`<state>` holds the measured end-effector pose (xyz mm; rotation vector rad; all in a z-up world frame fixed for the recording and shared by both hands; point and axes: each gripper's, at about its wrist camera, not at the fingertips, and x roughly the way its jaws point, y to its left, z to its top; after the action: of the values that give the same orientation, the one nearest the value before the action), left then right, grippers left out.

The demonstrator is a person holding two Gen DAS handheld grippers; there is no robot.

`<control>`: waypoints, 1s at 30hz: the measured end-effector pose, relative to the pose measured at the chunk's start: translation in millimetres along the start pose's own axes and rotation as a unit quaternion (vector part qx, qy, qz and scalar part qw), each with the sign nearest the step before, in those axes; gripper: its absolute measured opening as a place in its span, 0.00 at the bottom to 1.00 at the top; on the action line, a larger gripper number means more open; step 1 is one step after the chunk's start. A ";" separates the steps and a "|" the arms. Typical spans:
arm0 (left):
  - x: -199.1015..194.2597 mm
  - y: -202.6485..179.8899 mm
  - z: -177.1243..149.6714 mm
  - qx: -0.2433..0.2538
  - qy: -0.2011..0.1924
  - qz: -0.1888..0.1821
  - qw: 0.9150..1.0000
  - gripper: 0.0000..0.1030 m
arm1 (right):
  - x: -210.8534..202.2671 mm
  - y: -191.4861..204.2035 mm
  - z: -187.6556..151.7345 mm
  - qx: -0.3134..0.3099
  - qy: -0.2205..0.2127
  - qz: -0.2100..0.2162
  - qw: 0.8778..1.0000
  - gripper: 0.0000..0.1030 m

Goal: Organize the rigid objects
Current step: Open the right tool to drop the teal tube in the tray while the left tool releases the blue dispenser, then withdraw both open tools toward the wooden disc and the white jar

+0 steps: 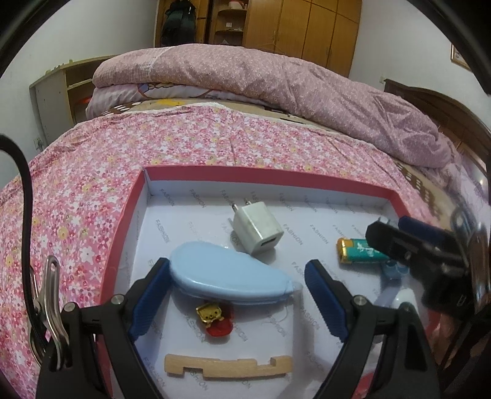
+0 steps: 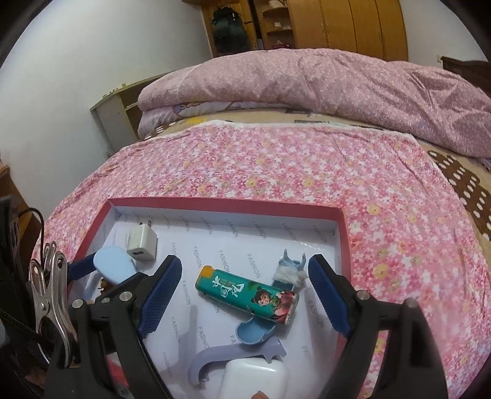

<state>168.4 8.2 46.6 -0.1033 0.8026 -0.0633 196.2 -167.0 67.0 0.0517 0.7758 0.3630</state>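
Closest to me, down low between the fingers of my left gripper (image 1: 236, 294), lies a wooden piece (image 1: 227, 366) with notches cut in it. A bit further out sits a tiny gold and red toy (image 1: 214, 317). Just past it, inside the gap of the wide-open fingers, is the light blue case (image 1: 230, 276). One blue finger pad looks close to its left end, but nothing is squeezed. I think the gripper is spread like this so it can close on the case.

Ahead of that gripper stands the white charger (image 1: 257, 228), its prongs pointing away from me.

My right gripper (image 2: 242, 291) is spread wide too, and holds nothing. Between its fingers lies the green lighter (image 2: 248, 296), tilted, with a cartoon girl on it. Just beyond its far end is a small blue and white toy (image 2: 291, 270). Nearer to me than the lighter are a blue scoop-shaped thing (image 2: 254, 333), a purple hook-shaped piece (image 2: 227, 357) and a white box (image 2: 253, 380) at the very bottom.

All of these sit inside the red tray (image 2: 221, 204), which has a white floor with "FASHION" printed all over. I guess everything is kept in it so the little things stay together.

The tray rests on a bed with a pink flower sheet (image 2: 307, 165). Far ahead is a folded pink quilt (image 2: 307, 79). Behind that are wooden wardrobes (image 1: 307, 27) and a white wall.
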 end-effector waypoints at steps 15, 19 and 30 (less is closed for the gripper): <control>-27.3 -10.5 -2.9 0.027 -0.013 -0.002 1.000 0.88 | -37.0 4.4 -10.8 -0.006 -0.016 0.008 1.000 0.84; -39.0 -11.5 -7.7 0.034 -0.015 -0.001 0.999 0.88 | -48.3 1.4 -19.6 0.004 -0.015 0.007 1.000 0.84; -75.3 2.6 -33.9 0.036 -0.019 0.009 0.999 0.88 | -78.3 3.1 -60.3 0.007 -0.002 0.009 1.000 0.84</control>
<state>91.7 15.7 76.7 -0.0297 0.7620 -0.0721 102.2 -195.9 77.3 0.0722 0.7745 0.3754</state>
